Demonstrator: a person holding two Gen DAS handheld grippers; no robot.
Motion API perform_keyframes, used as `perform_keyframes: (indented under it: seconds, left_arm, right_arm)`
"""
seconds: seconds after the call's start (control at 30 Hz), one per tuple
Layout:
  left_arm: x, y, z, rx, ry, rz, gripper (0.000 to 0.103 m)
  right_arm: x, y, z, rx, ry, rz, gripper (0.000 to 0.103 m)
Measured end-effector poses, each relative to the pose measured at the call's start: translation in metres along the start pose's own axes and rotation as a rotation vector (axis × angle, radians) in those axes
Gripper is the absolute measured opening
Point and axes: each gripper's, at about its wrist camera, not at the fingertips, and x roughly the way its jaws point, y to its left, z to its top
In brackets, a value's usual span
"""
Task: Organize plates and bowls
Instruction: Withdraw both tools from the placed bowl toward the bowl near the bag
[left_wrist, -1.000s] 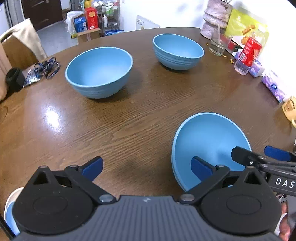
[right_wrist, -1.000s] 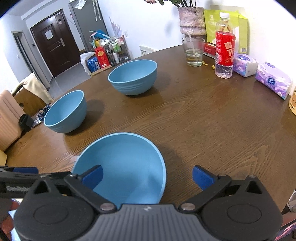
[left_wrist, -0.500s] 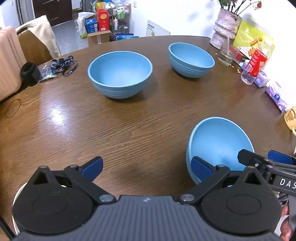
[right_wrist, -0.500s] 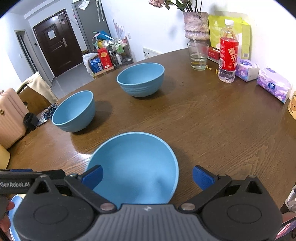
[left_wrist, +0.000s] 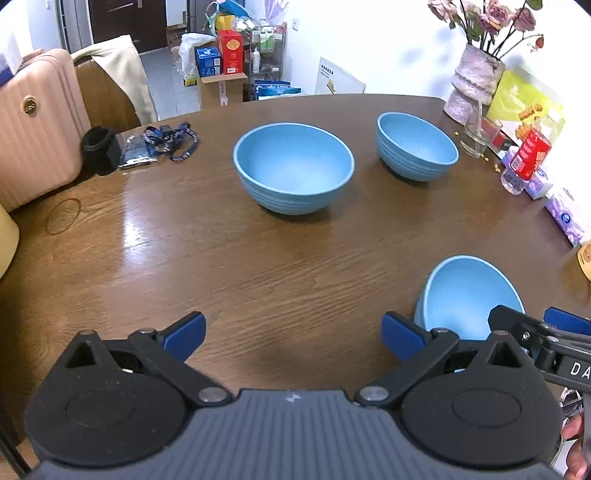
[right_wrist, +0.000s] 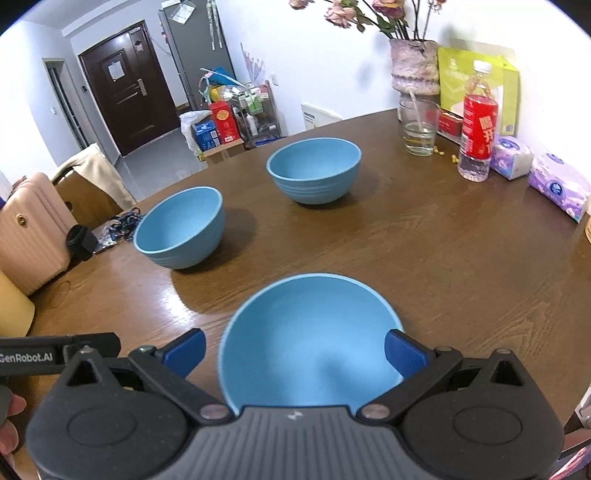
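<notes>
Hovering spread wide, the right gripper (right_wrist: 293, 349) frames the nearest bowl (right_wrist: 310, 339); the left gripper (left_wrist: 293, 332) gapes above bare table (left_wrist: 221, 258).

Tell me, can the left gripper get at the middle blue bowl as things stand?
Probably yes: the left gripper has open jaws, and only bare table lies between it and the middle blue bowl.

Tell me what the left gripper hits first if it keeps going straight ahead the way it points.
Probably the middle blue bowl: it stands ahead of the open left gripper, with only bare table between them, though depth is hard to judge.
</notes>
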Motion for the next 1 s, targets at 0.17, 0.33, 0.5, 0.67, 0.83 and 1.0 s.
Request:
perform_keyframes:
  seconds: [0.17,0.33,0.5,0.67,0.83,1.0]
  left_arm:
    - [-0.006,0.014,0.007,-0.016,-0.019,0.011,0.103]
    - [-0.010,0.026,0.015,-0.038,-0.035,0.029,0.103]
    - [-0.011,0.036,0.023,-0.061,-0.043,0.048,0.103]
    - [-0.008,0.048,0.034,-0.086,-0.044,0.079,0.103]
    - [-0.003,0.059,0.049,-0.117,-0.045,0.099,0.103]
    - [0.006,0.063,0.060,-0.129,-0.043,0.118,0.103]
  right_arm:
    - [-0.001,0.014,0.007,-0.013,-0.013,0.012,0.103]
    - [0.001,0.027,0.014,-0.028,-0.016,0.025,0.103]
    - [0.007,0.039,0.024,-0.044,-0.012,0.039,0.103]
    - [0.013,0.049,0.034,-0.054,-0.006,0.050,0.103]
    - [0.021,0.058,0.047,-0.066,-0.001,0.061,0.103]
    - [0.032,0.064,0.058,-0.078,0.008,0.071,0.103]
